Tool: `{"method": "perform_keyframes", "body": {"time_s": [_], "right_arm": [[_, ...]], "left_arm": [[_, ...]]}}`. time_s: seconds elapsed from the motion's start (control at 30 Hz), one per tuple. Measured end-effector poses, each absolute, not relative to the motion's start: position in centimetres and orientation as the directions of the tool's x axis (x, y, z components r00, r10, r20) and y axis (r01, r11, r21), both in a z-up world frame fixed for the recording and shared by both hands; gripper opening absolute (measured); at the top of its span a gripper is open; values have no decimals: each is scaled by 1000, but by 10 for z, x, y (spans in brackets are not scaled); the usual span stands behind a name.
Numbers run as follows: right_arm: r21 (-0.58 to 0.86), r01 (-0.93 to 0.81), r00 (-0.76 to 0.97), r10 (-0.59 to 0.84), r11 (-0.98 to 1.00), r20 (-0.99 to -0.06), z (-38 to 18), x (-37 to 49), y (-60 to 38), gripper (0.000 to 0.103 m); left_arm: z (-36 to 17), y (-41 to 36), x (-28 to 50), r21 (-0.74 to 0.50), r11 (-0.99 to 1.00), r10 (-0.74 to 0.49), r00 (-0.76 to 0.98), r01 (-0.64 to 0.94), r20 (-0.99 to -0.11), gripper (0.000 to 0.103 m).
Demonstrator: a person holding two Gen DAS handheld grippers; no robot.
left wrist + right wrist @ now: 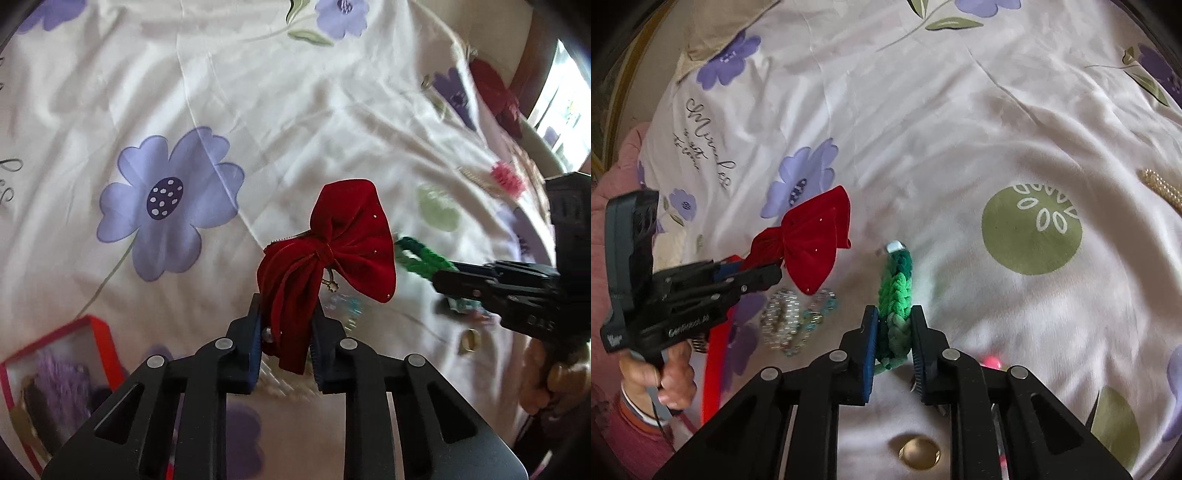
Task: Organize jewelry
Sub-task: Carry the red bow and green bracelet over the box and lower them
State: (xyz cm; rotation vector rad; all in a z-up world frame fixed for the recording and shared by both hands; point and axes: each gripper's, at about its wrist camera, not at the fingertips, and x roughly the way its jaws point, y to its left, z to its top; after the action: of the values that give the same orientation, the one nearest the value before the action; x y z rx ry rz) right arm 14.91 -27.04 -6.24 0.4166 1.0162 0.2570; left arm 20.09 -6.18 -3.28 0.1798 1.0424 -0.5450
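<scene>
On my left side, the left gripper point(286, 332) is closed on one red velvet bow point(332, 254), and the bow stands up from between the two blue pads above the bedsheet point(295, 110); I see small shiny studs on its velvet and a little metal piece hanging at its knot. On my right side, the right gripper point(894, 339) is closed on one green braided band point(895, 295), which is pinched between its pads and reaches forward over the sheet, with a small pale tip at its far end. In the left wrist view I count a second red bow point(495, 92) lying far away near the upper right edge of the bed, so there are two red bows in total. Between the two grippers, on the sheet, lie beaded bracelets point(794, 321), clear and bluish; they look like two or three, but I cannot count them surely because they overlap. One gold ring point(919, 451) lies on the sheet just below the right gripper. One open red box point(55, 369) is at the lower left of the left wrist view, with something purple and fluffy inside it. One pink fluffy piece point(508, 177) lies on the sheet near the far right, beside a pale beaded strand point(1161, 188). The sheet is white with purple flowers and green round patterns. One bare hand point(661, 373) holds the handle of the left gripper.
</scene>
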Motion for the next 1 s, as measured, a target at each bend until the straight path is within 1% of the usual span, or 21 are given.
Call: {"method": "perform_keyframes", "body": {"time_s": [0.17, 0.3, 0.6, 1.0], "right_arm": [[476, -38, 528, 422, 879, -737, -45, 135, -266, 17], [490, -54, 531, 440, 870, -724, -35, 122, -259, 17], [519, -120, 513, 501, 846, -697, -21, 102, -226, 17], [524, -221, 463, 561, 823, -686, -11, 91, -163, 17]], "left_arm": [[-16, -52, 181, -172, 870, -378, 401, 462, -835, 19], [-5, -30, 159, -220, 889, -394, 422, 402, -817, 19], [-8, 26, 107, -301, 919, -389, 455, 254, -801, 19], [-5, 94, 61, -310, 946, -312, 528, 95, -790, 19]]}}
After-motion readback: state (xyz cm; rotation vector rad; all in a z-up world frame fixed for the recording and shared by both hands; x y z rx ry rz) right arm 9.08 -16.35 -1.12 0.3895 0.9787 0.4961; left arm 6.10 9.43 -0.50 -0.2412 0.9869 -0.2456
